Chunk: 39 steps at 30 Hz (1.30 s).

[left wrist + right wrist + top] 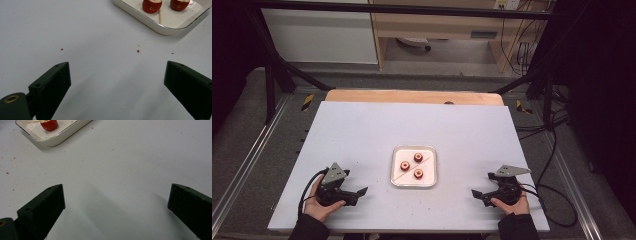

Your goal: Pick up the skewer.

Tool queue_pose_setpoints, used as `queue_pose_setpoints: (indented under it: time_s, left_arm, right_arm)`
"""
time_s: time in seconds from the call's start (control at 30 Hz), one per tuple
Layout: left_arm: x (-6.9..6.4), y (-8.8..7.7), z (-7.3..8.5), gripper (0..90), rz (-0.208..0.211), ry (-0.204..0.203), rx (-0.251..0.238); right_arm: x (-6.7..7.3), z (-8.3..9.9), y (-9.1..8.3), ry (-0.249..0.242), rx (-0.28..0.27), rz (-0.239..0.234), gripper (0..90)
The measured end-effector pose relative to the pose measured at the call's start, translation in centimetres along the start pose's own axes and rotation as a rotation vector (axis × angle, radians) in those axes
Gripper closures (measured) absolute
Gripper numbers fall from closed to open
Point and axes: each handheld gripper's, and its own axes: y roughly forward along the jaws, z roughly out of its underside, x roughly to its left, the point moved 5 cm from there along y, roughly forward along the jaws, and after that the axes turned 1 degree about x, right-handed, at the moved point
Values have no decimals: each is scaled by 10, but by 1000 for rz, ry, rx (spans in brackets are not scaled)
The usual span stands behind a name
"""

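On the white table [362,130] a shallow white tray [413,182] holds three red fruit pieces [418,157] and a thin stick [411,168], while the left gripper [357,192] and right gripper [477,194] rest well apart on either side, jaws spread wide, holding nothing.

**Tray at the middle, grippers to either side**

On the table [362,130] a tray [413,183] holds three fruit pieces [418,157] and a stick [412,168] between them. The left gripper [359,196] rests at its left, the right gripper [478,196] at its right, both nearer the person.

Black left gripper [354,192] and right gripper [479,195], grey plates, seemingly dark sleeves.
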Motion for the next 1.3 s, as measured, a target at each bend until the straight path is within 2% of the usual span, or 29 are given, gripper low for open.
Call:
queue_pose_setpoints:
  time_s: [0.27, 0.57, 0.7, 1.07, 1.23, 1.3]
  left_arm:
    - [-7, 4, -5, 73, 7, 14, 12]
    - [-16, 7, -18, 74, 14, 12, 16]
    - [-20, 9, -27, 78, 6, 19, 27]
    - [-39, 23, -56, 98, 6, 73, 56]
    - [-50, 33, -69, 127, 19, 89, 75]
    - [-54, 38, -73, 170, 27, 84, 82]
  right_arm:
    - [0, 0, 0, -3, 1, 1, 16]
    - [0, 0, 0, -3, 3, 4, 16]
    - [0, 0, 0, -5, -2, 4, 16]
    - [0, 0, 0, -4, 3, 6, 16]
    - [0, 0, 0, -7, 5, 7, 18]
    - [0, 0, 0, -5, 4, 7, 19]
